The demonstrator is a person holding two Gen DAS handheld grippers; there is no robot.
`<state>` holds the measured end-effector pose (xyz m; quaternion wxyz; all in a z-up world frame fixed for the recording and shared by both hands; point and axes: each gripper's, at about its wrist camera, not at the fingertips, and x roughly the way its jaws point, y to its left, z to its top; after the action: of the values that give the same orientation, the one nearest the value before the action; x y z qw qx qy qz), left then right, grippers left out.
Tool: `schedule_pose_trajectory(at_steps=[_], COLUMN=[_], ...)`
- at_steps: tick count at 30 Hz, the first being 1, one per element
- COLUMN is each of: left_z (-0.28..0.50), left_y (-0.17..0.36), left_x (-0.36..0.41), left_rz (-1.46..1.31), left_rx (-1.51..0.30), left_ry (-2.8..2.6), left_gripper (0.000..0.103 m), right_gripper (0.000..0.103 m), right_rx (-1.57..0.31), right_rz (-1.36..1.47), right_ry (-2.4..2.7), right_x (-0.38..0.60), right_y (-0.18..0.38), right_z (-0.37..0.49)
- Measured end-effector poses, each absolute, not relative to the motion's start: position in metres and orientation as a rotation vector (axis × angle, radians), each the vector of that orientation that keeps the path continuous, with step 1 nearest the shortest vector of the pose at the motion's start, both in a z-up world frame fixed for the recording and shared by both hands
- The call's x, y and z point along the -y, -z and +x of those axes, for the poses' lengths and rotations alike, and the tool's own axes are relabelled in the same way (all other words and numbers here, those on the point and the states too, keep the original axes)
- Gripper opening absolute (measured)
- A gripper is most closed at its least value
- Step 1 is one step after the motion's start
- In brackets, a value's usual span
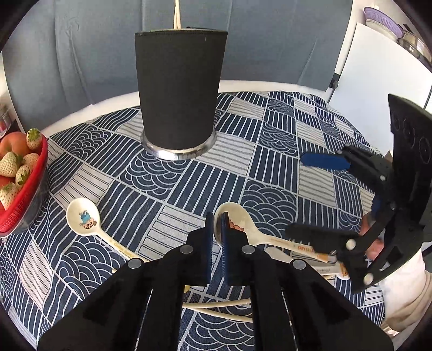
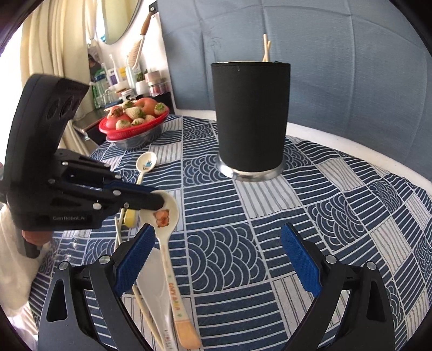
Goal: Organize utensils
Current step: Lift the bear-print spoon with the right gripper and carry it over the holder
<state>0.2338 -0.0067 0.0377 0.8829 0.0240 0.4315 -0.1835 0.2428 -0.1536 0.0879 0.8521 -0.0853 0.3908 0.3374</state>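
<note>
- Left wrist view, far left: a red basket [image 1: 20,189] of strawberries sits at the frame's edge.
- Lower left: a cream spoon [image 1: 83,217] with a blue cartoon lies on the patterned tablecloth [image 1: 270,167].
- Top centre: a black utensil holder [image 1: 179,91] stands upright with chopsticks [image 1: 176,14] poking out.
- Bottom centre: the left gripper [image 1: 215,229] is pinched narrow on the bowl rim of a second spoon [image 1: 243,224].
- Right wrist view, bottom: the right gripper [image 2: 216,256] stands wide with nothing between its fingers; a white spoon [image 2: 159,280] lies by its left finger.
</note>
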Motion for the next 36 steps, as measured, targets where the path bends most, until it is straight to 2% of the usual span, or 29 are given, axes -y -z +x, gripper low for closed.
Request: schedule_pose_trajectory(at_steps=[5,6,7,8,9,10,14,23,36], left_z=[0.235,0.234,0.234,0.233,0.233,0.231,0.229,0.224,0.22], left_y=[-0.053,-0.056,-0.058,-0.06,-0.061,-0.063,-0.07,-0.085,-0.122], left_x=[0.016,0.017,0.019,0.02,0.022,0.023,0.024,0.022,0.018], left_rz=[0.075,0.08,0.083,0.089,0.097,0.102,0.102,0.107,0.133], left_rx=[-0.863,-0.857,-0.85,-0.845,-0.839,-0.835,-0.803,-0.769,-0.702], left_ry=[0.381,0.384,0.385,0.388,0.388,0.385,0.384,0.375,0.358], left_gripper=[0.005,0.005,0.005,0.005,0.005,0.005,0.004,0.005,0.005], right_gripper=[0.088,0.082,0.057,0.044,0.015,0.01,0.009,0.01,0.01], right_rx=[-0.845,-0.85,-0.861,-0.89,-0.924,-0.927,-0.85,-0.838,-0.768], right_rz=[-0.209,-0.218,-0.229,-0.239,-0.248,-0.261,-0.308,-0.221,-0.237], right_ry=[-0.74,-0.749,-0.762,-0.782,-0.806,-0.819,-0.801,-0.823,-0.81], right_x=[0.144,0.143,0.141,0.139,0.137,0.135,0.133,0.139,0.13], right_y=[-0.084,-0.083,-0.082,-0.08,-0.076,-0.074,-0.082,-0.095,-0.13], right_z=[0.238,0.237,0.236,0.236,0.236,0.234,0.224,0.231,0.232])
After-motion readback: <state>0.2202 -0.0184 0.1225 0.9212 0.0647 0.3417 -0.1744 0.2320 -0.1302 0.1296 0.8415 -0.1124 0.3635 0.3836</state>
